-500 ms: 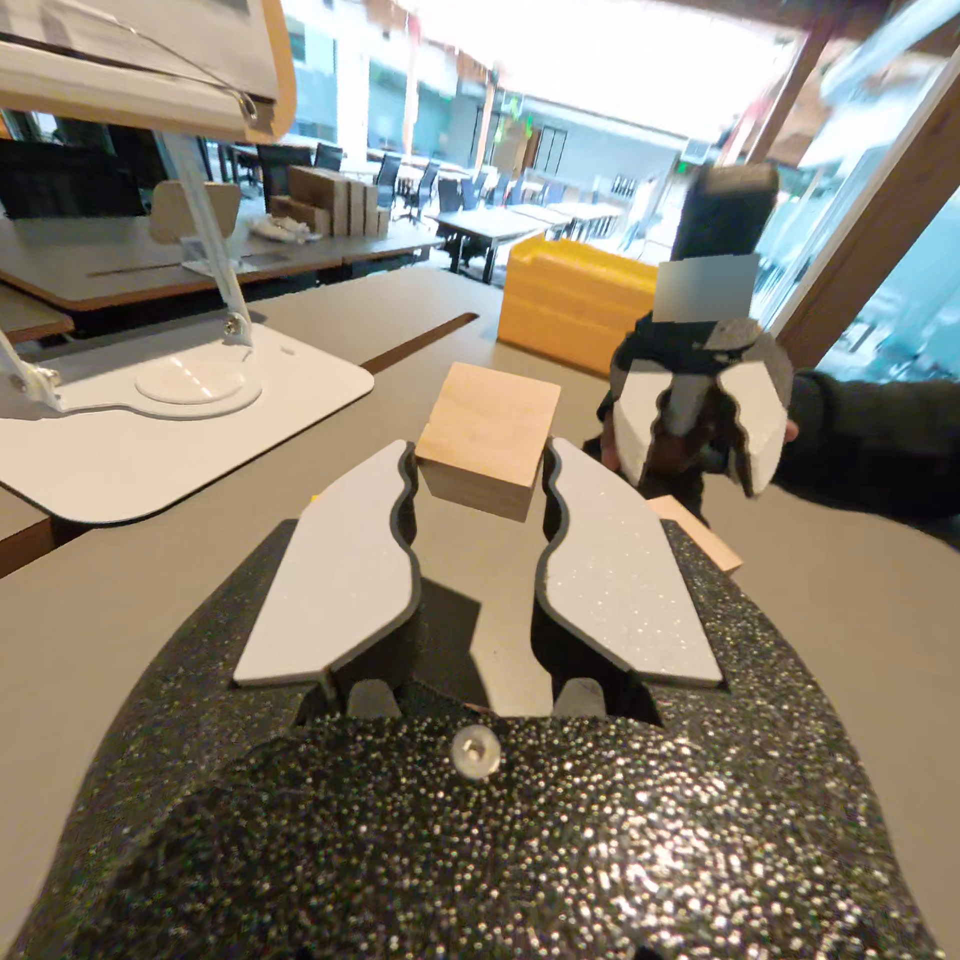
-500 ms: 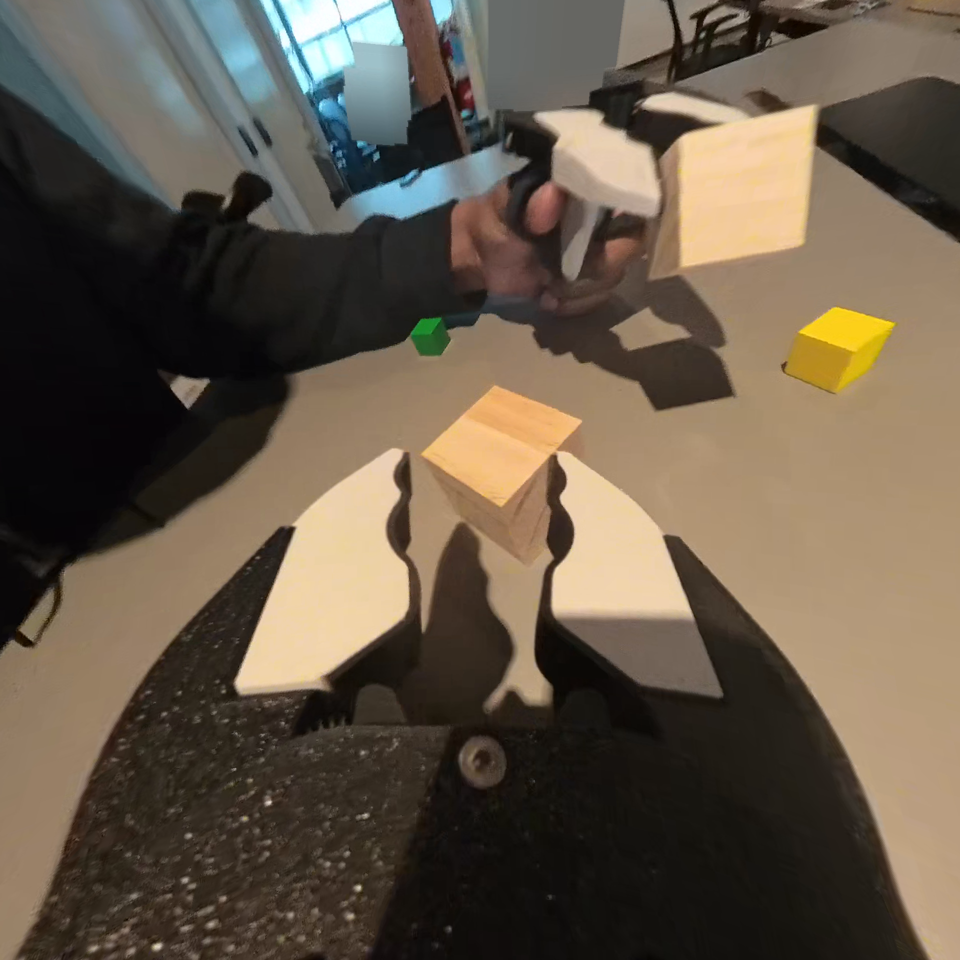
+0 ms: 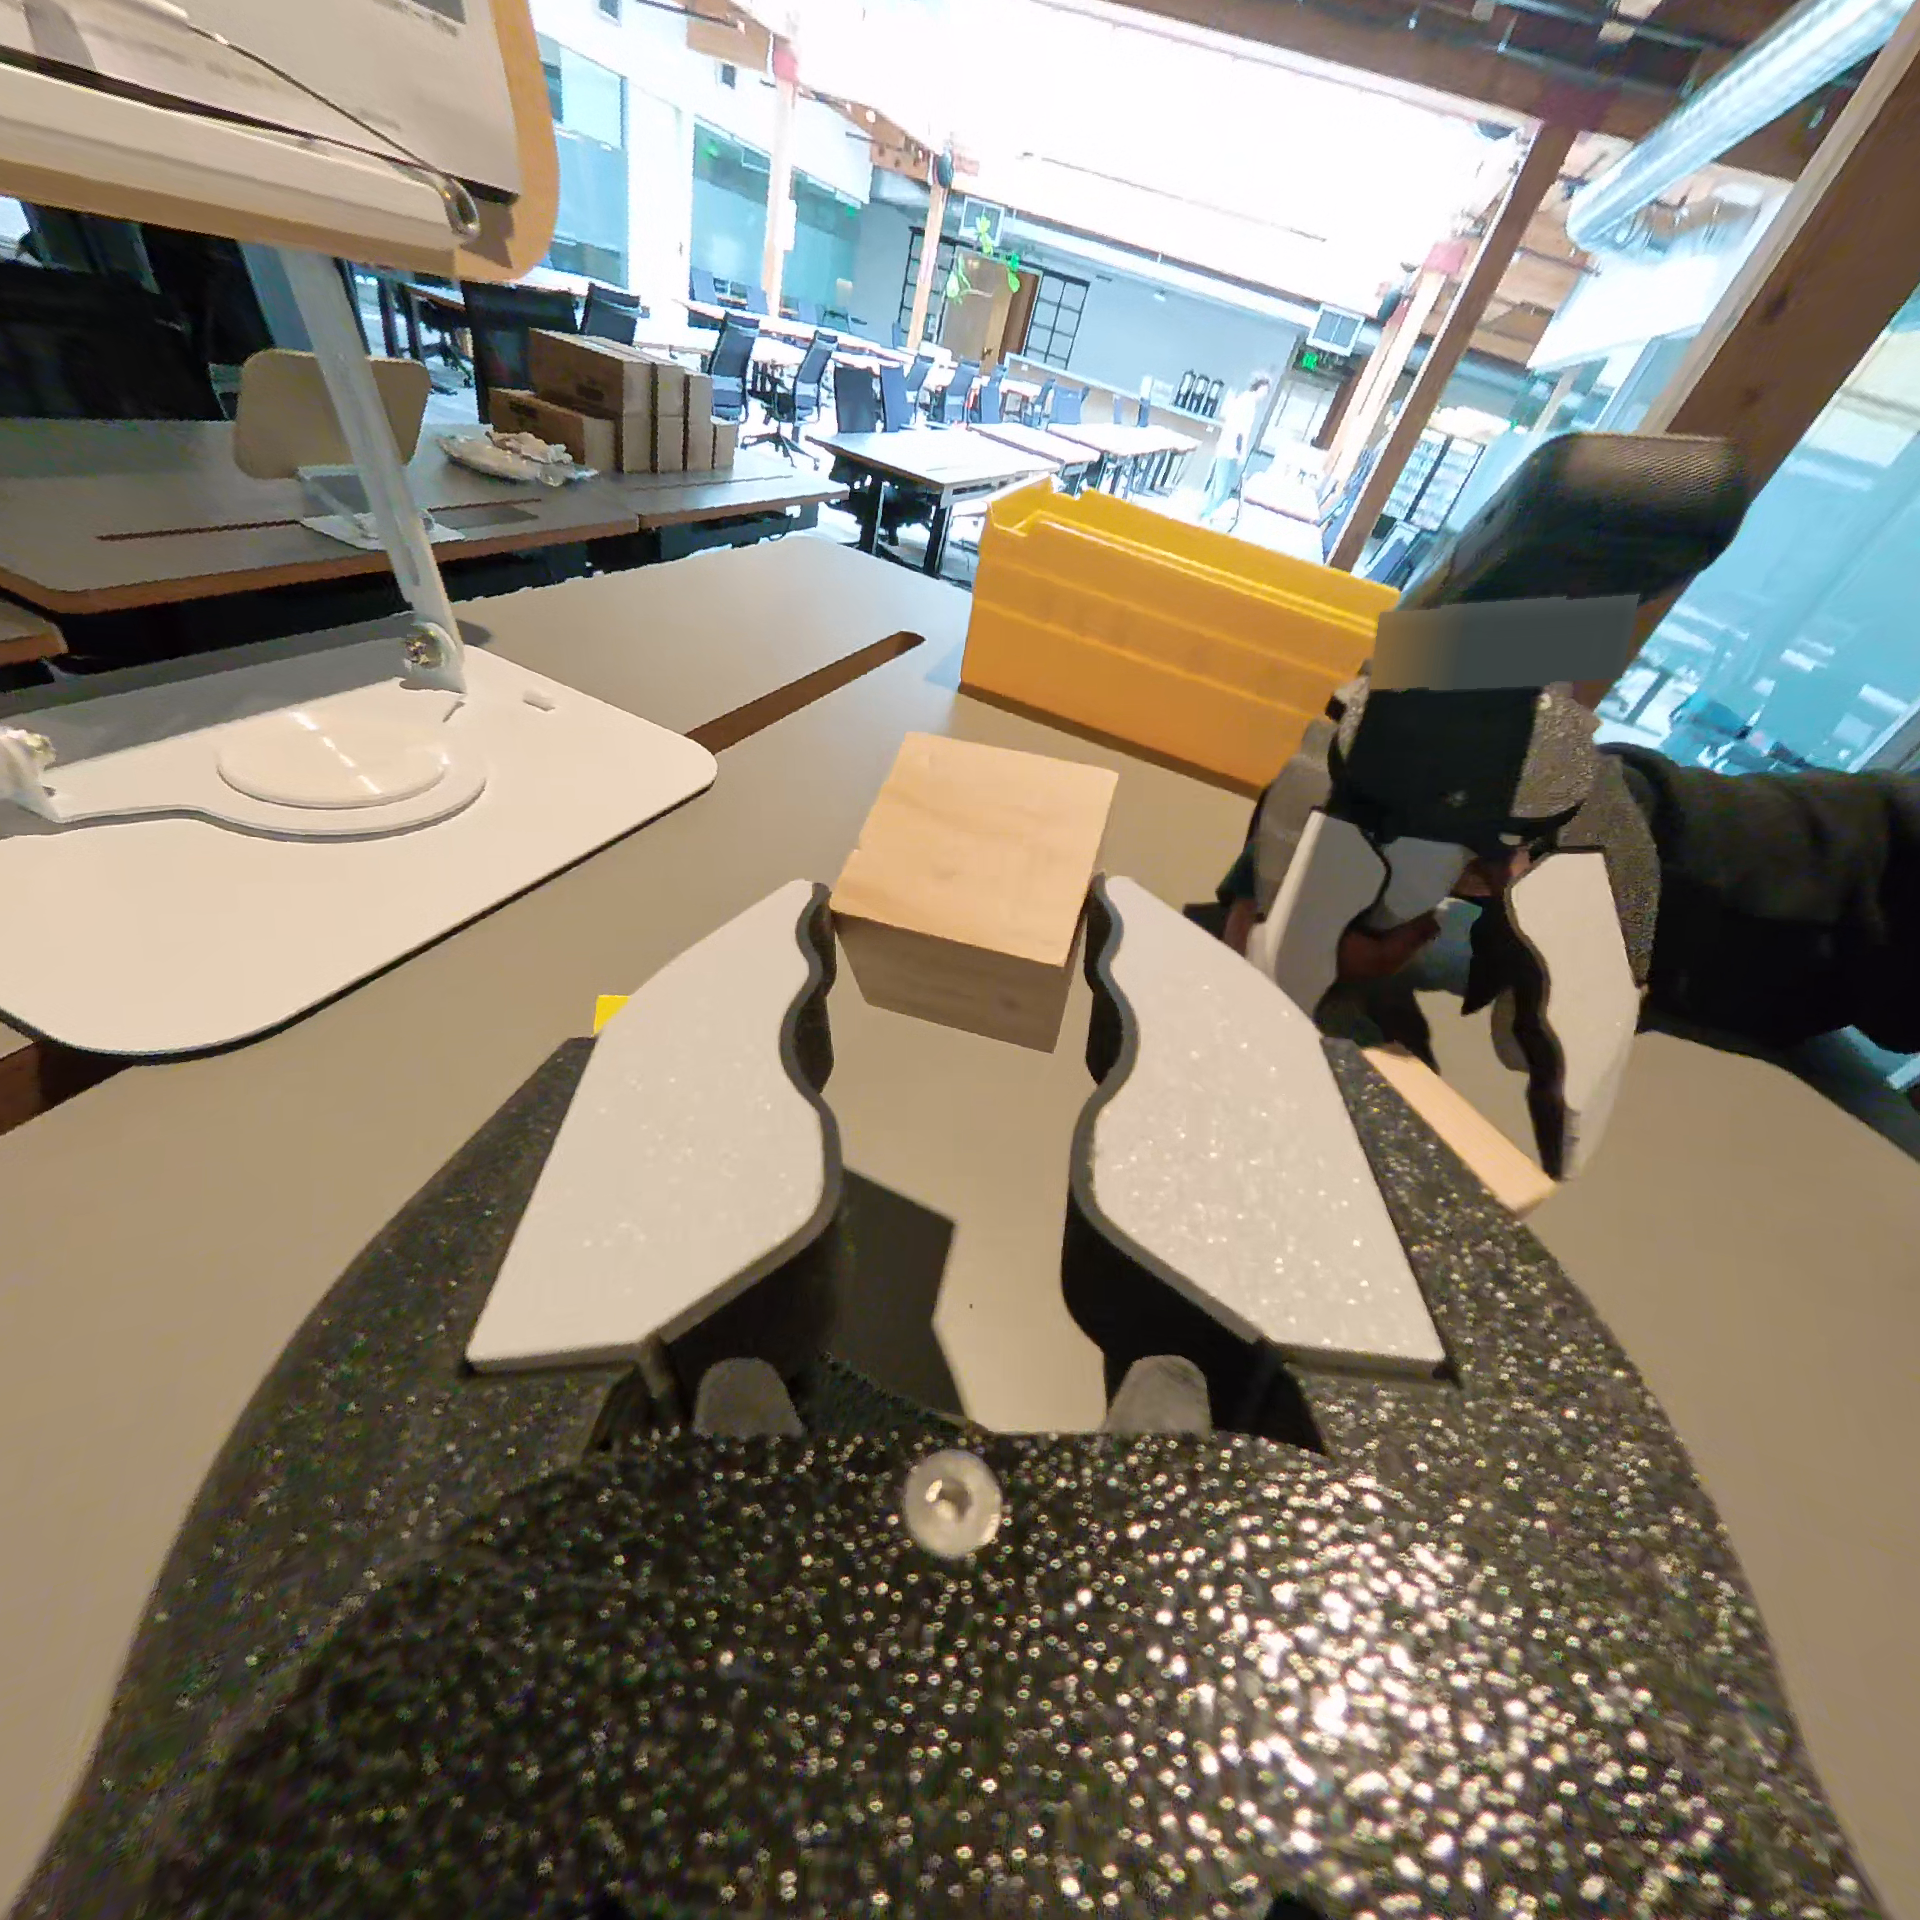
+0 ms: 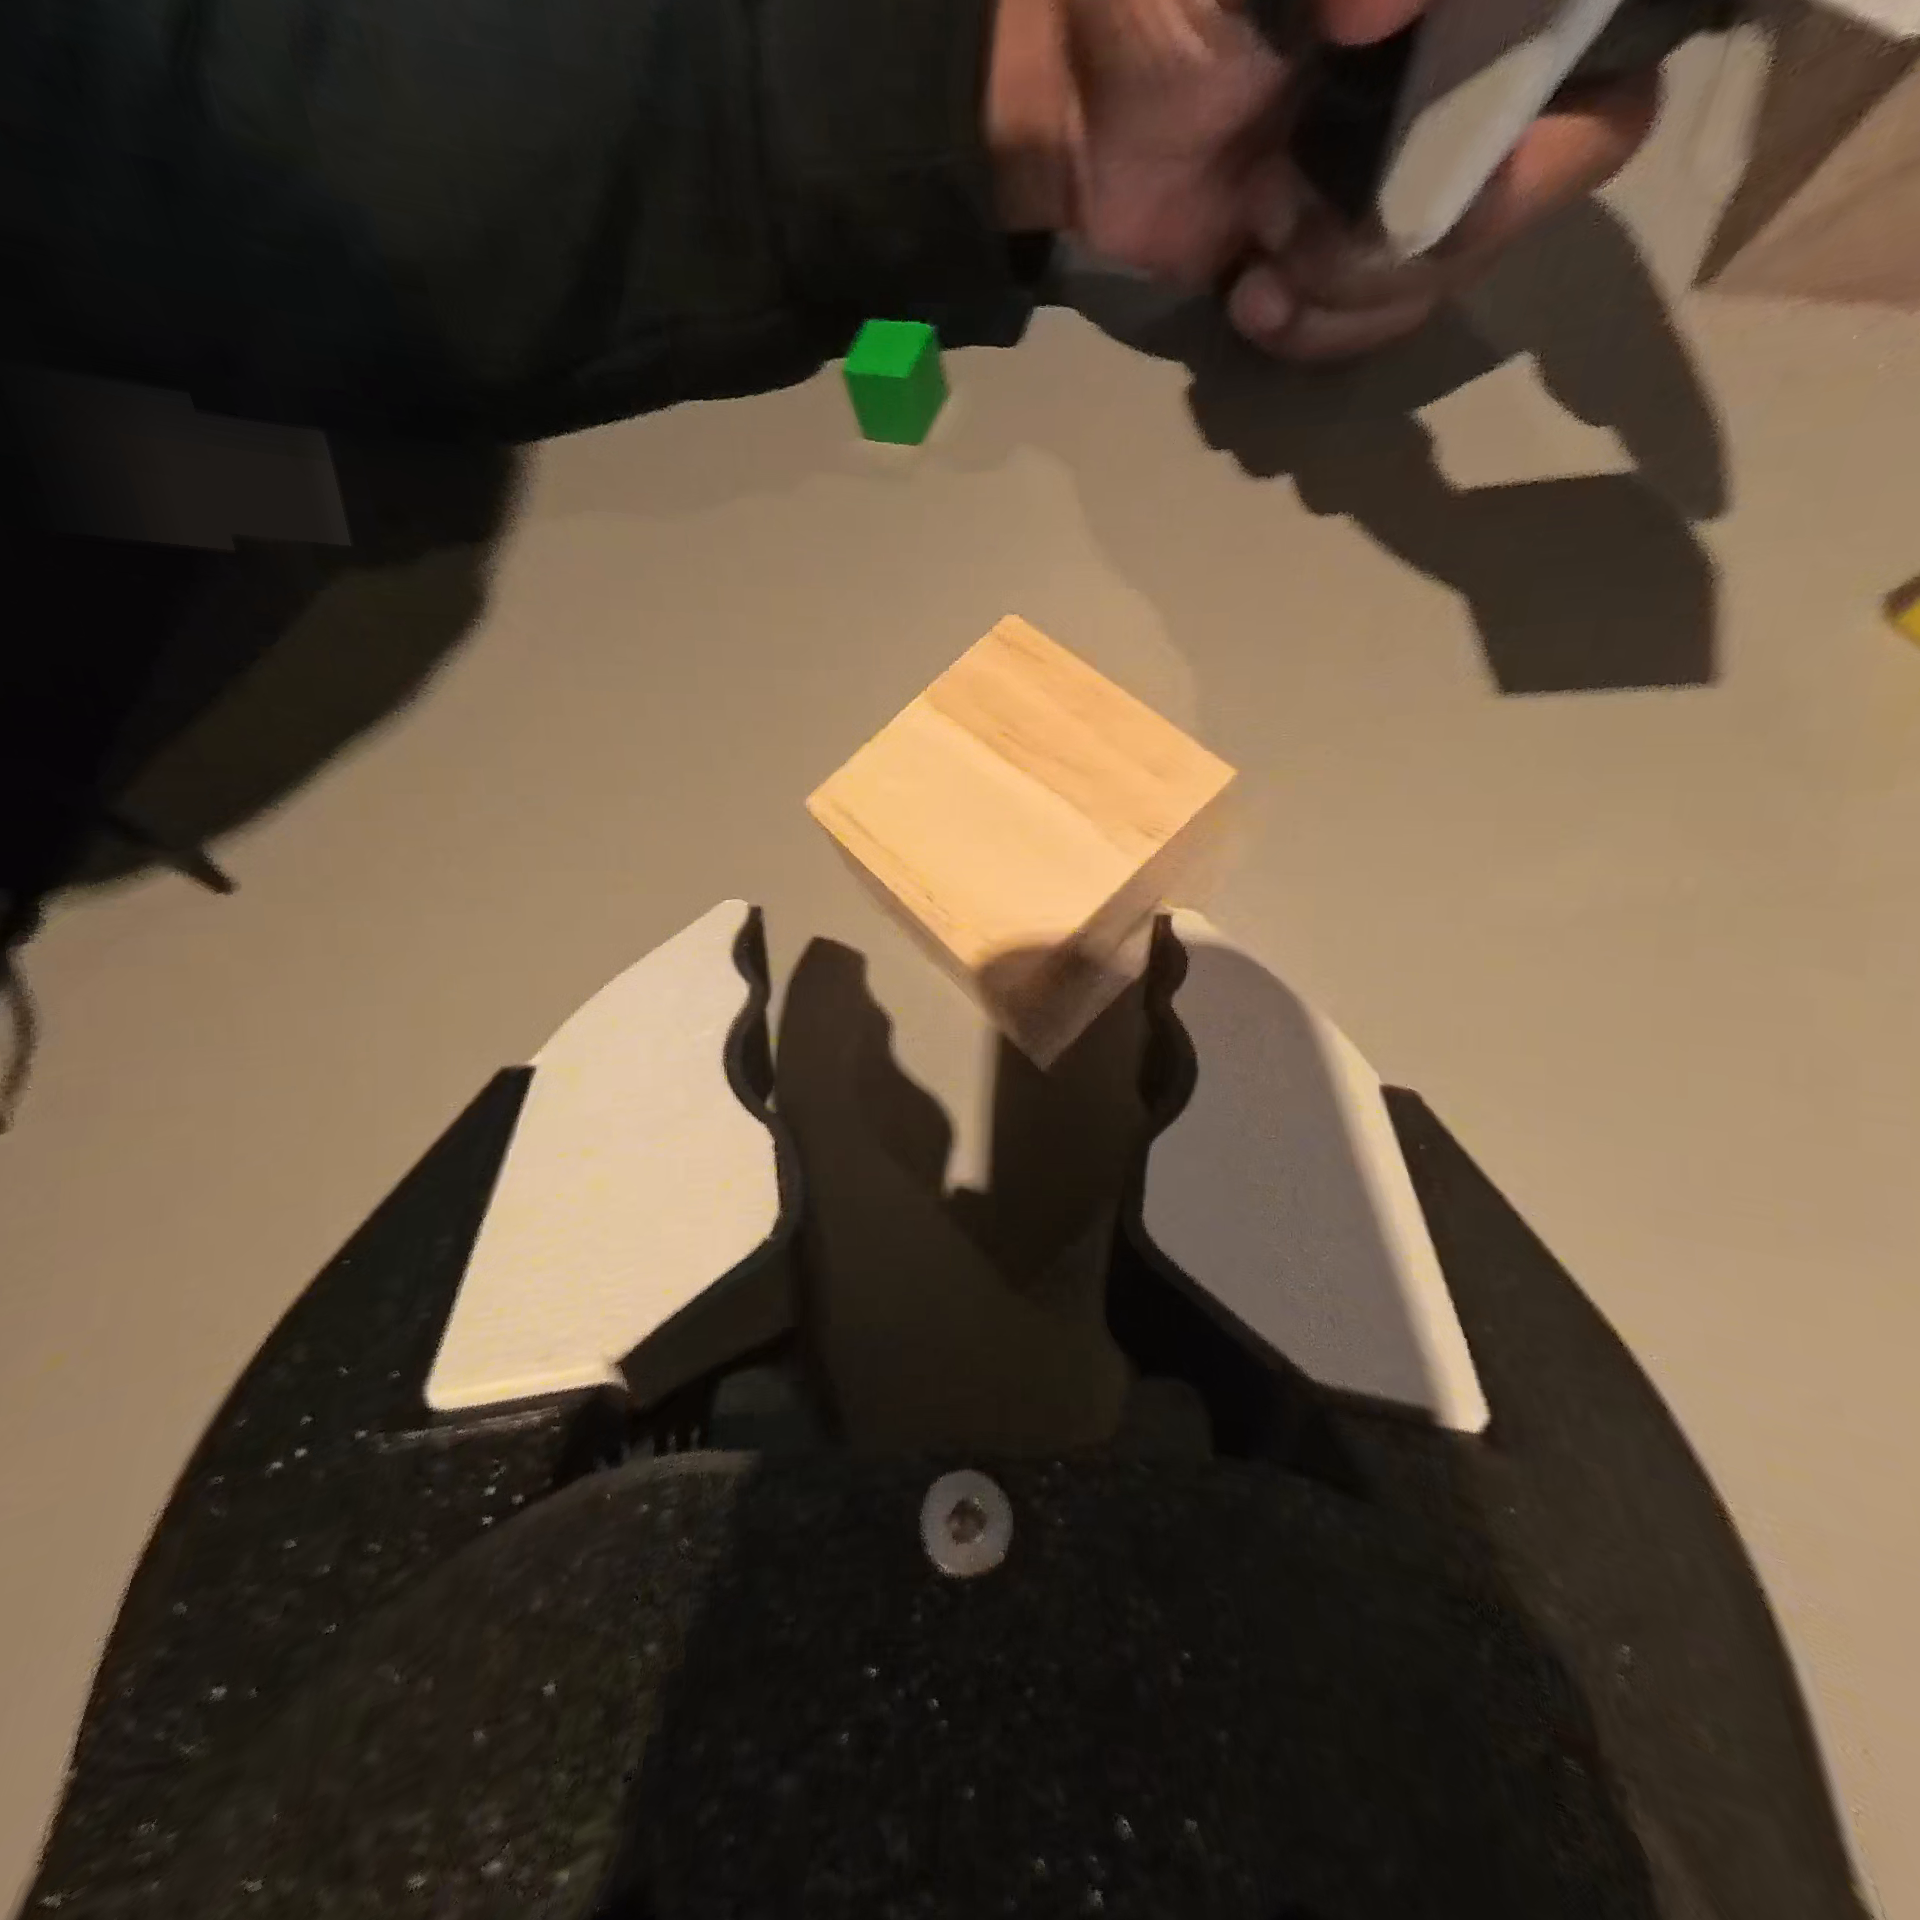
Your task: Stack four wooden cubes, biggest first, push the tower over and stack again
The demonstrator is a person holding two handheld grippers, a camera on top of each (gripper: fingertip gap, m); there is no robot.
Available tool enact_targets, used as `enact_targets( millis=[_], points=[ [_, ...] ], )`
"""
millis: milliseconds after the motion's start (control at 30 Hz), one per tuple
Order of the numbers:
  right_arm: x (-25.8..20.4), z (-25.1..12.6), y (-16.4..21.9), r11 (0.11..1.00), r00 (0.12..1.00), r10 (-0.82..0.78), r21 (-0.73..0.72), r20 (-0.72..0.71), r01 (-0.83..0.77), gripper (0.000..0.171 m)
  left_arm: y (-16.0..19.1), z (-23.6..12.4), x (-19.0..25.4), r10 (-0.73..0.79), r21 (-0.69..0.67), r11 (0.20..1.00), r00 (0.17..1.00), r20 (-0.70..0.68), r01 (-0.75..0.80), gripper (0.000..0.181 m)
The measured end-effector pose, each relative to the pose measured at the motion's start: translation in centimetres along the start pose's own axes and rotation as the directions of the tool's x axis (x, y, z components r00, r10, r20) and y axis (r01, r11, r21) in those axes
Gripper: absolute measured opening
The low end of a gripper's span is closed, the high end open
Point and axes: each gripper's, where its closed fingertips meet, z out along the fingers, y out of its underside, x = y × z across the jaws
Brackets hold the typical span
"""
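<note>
My left gripper (image 3: 956, 904) is shut on a large pale wooden cube (image 3: 977, 873) and holds it above the grey table (image 3: 312, 1195). My right gripper (image 4: 956, 920) is open. A smaller wooden cube (image 4: 1023, 821) rests on the table just past its fingertips, one corner by the right finger. In the left wrist view the right gripper (image 3: 1413, 1070) hangs open over that cube (image 3: 1455, 1132), which is partly hidden. In the right wrist view the left gripper's finger (image 4: 1475, 125) and the large cube (image 4: 1818, 197) show blurred at the top right.
A small green cube (image 4: 894, 379) sits on the table beyond the wooden cube. A yellow cube shows as a sliver at the right edge (image 4: 1907, 623). A white stand base (image 3: 312, 831) lies at the left, and yellow crates (image 3: 1143, 644) stand at the table's far side.
My right gripper's jaws have spread wider and it now looks more steeply down at the small cube. My left gripper with the large cube has come closer to the right gripper.
</note>
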Motion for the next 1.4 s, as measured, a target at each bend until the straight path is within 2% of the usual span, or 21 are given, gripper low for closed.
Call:
enact_targets(
  millis=[67,167,333,433,500,600,767,867,1000,1100,1200,1400],
  points=[
    [-0.5,-0.4,-0.2,1.000,0.999,0.015,0.021,0.043,-0.016,0.068,-0.1,-0.1,-0.1,-0.015,0.007,1.000,1.000,-0.004,0.015,0.046],
    [0.3,-0.5,-0.5,0.998,1.000,0.003,0.066,0.015,-0.004,0.074,0.0,0.0,-0.1,-0.021,0.003,1.000,1.000,-0.012,0.021,0.046],
    [1.4,0.1,-1.5,0.986,0.992,-0.127,0.104,-0.014,0.128,0.073,0.2,0.4,0.1,-0.017,-0.017,1.000,0.999,-0.029,0.017,0.046],
    [0.9,1.1,-2.0,0.982,0.984,-0.170,0.092,0.050,0.165,0.065,0.2,0.6,0.2,-0.012,-0.019,1.000,0.999,-0.035,0.012,0.046],
    [0.6,1.6,-1.9,0.977,0.978,-0.205,0.075,0.037,0.202,0.064,0.3,0.6,0.3,-0.008,-0.025,1.000,0.999,-0.037,0.007,0.046],
    [1.5,1.5,-2.1,0.979,0.982,-0.184,0.077,-0.044,0.187,0.063,0.2,0.6,0.3,-0.004,-0.021,1.000,0.999,-0.036,0.003,0.045],
    [6.6,0.4,-2.6,0.992,0.944,0.050,0.127,-0.326,-0.009,0.063,0.1,0.5,0.2,0.003,-0.010,1.000,1.000,-0.021,-0.004,0.045],
    [7.4,0.3,-2.7,0.989,0.920,0.091,0.141,-0.382,-0.039,0.063,0.5,0.8,0.4,0.024,-0.038,0.999,1.000,-0.015,-0.025,0.046],
    [7.4,-0.1,-2.9,0.982,0.928,0.123,0.180,-0.353,-0.061,0.065,1.2,1.6,1.7,0.108,-0.086,0.990,0.993,-0.051,-0.112,0.046],
    [6.8,-1.3,-3.7,0.954,0.952,0.144,0.293,-0.271,-0.061,0.090,1.4,2.2,3.0,0.161,-0.089,0.982,0.984,-0.079,-0.168,0.046],
    [6.3,-2.9,-4.4,0.909,0.966,0.164,0.410,-0.197,-0.071,0.100,1.7,2.8,4.1,0.217,-0.129,0.965,0.972,-0.094,-0.228,0.046],
    [6.5,-3.4,-4.5,0.898,0.967,0.177,0.433,-0.184,-0.082,0.101,2.6,3.2,5.5,0.254,-0.214,0.935,0.956,-0.147,-0.282,0.046]
  ],
)
